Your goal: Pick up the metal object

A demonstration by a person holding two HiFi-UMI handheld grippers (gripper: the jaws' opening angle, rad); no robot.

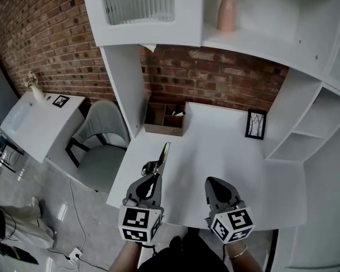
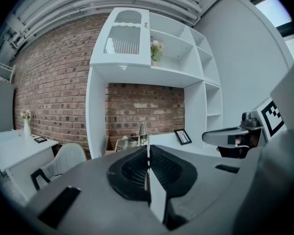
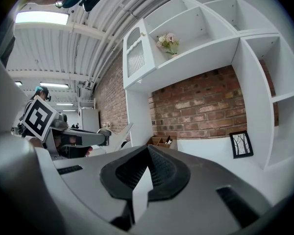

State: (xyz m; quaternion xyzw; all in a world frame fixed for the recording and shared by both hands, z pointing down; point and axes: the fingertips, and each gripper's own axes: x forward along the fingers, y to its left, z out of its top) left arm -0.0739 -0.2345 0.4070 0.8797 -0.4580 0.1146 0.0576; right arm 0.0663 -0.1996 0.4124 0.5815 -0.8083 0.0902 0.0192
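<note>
Silvery, slender metal object is sitting pinched edge-on in the black left gripper, whose two ribbed jaws are pressing tightly together on its thin near end. In the left gripper view, that thin metal edge is running straight up the seam between the pads, and its shiny far end is poking out past the jaw tips. The black right gripper is hovering just beside its partner, its jaws closed on each other with nothing between them, as the right gripper view is showing.

Outward from the grip, the long metal piece is pointing away over the left part of the white desk, towards the brown wooden organiser box standing against the red brick wall. A small black-framed picture is leaning well apart on the desk's right, and a grey chair is standing beside the desk's left edge.

Judging by the far end showing against the wall rather than lying flat, the object is probably hanging clear of the desk, so the grasp is looking done and the lift is looking largely made; only carrying it higher or steadying it seems left
</note>
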